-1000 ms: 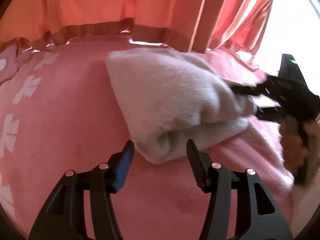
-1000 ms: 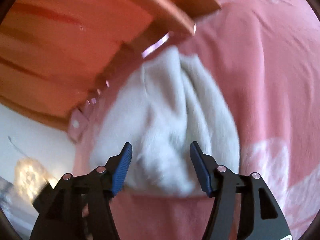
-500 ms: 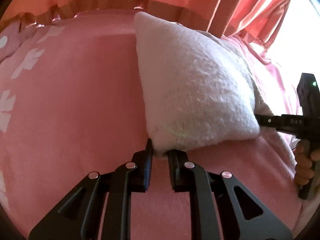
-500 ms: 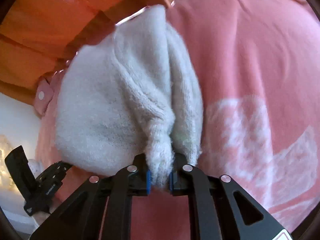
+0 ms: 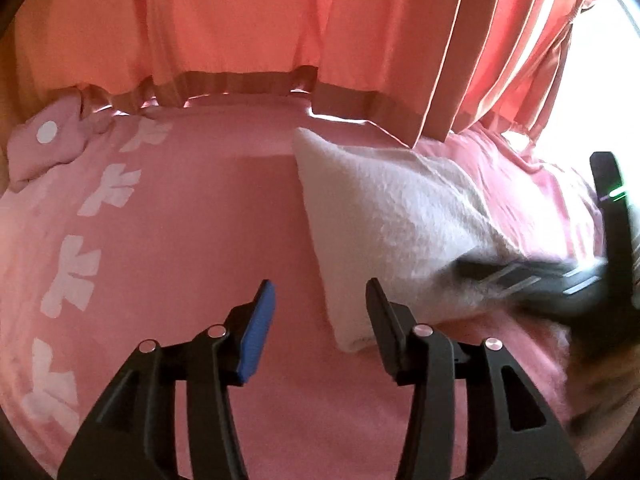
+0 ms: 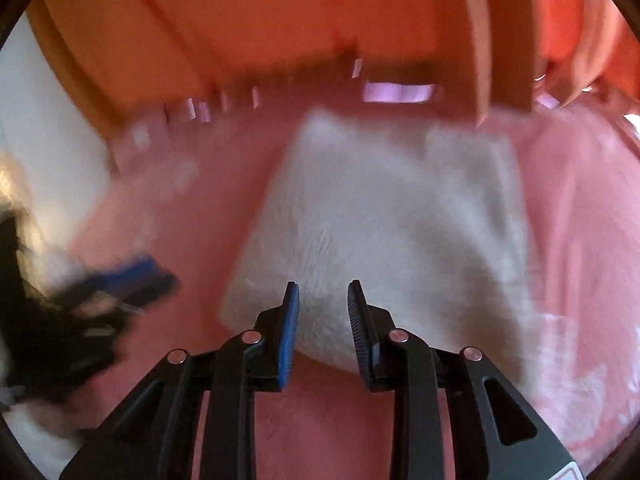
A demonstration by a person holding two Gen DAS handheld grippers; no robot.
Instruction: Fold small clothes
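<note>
A folded white fluffy garment [image 5: 392, 216] lies flat on the pink bed cover [image 5: 192, 216]. My left gripper [image 5: 320, 300] is open and empty, just left of the garment's near corner. In the right wrist view, which is blurred, the garment [image 6: 384, 220] lies ahead of my right gripper [image 6: 323, 300], which is open with its jaws part way apart at the garment's near edge, holding nothing. The right gripper also shows blurred in the left wrist view [image 5: 532, 280], over the garment's right end. The left gripper shows as a dark blur in the right wrist view [image 6: 120, 280].
Orange curtains [image 5: 280, 24] hang along the far side of the bed. A pink pillow with a white dot [image 5: 44, 148] sits at the far left. White bow prints [image 5: 72, 268] run down the cover's left side. A bright window [image 5: 600, 92] is at the right.
Both grippers were shut on the garment's corners half a second ago. Both have now opened and let go, and the garment lies flat on the bed.
</note>
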